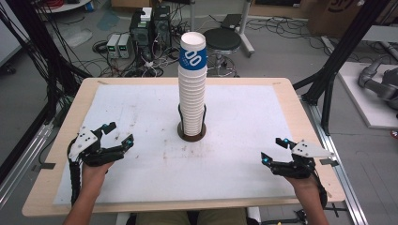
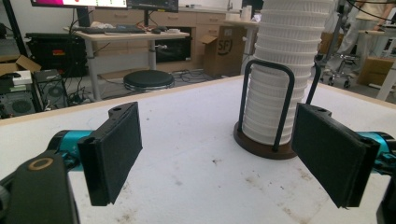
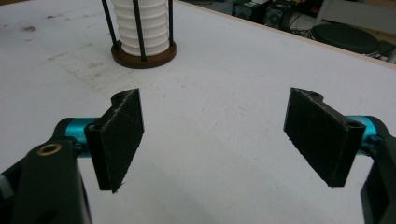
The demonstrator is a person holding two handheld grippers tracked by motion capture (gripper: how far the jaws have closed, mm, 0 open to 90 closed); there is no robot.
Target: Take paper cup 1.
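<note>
- Holder (image 1: 191, 136): round dark base with upright black wires, mid tabletop (image 1: 141, 183).
- Cups (image 1: 192, 89): tall white nested stack in the holder; top cup bears a blue band.
- Left gripper (image 1: 118, 133): jaws apart, empty, well left of the holder.
- Right gripper (image 1: 273, 150): jaws apart, empty, well right of it.

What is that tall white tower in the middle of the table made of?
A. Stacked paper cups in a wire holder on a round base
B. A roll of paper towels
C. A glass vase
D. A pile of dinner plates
A: the stack of paper cups shows ribbed rims one atop another, the top cup has a blue band, and black wires rise from the round brown base.
</note>
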